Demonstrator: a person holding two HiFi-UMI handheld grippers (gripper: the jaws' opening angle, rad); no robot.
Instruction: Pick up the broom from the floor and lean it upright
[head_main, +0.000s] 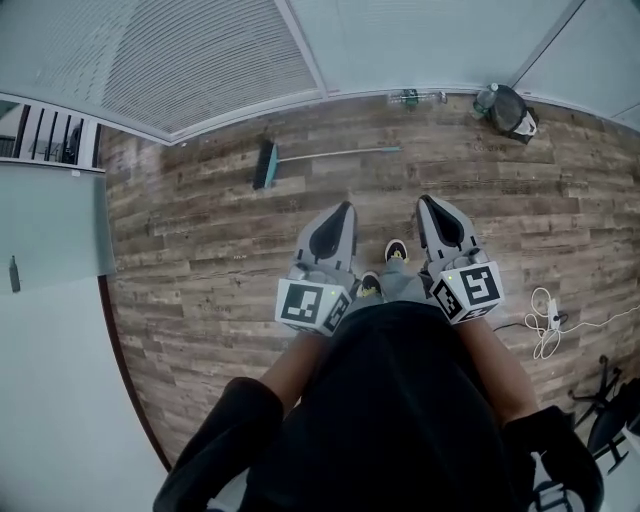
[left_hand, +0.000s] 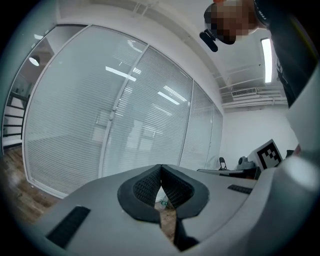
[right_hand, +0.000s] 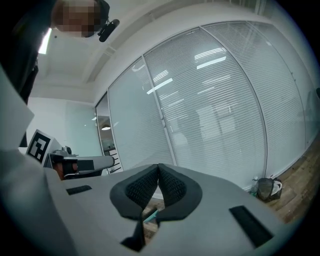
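Approach step, by my reading: the broom (head_main: 330, 153) lies flat on the floor (head_main: 200, 250) beside the glass wall (head_main: 200, 60), while the left gripper (head_main: 340, 215) and right gripper (head_main: 432, 208), jaws together and empty, hang well short of that wall, so next comes opening over the handle.

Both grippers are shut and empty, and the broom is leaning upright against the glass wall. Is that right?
Not quite. The broom lies flat on the floor near the glass wall, not leaning upright; the head view shows it. The rest holds: the left gripper and the right gripper are both shut and empty.
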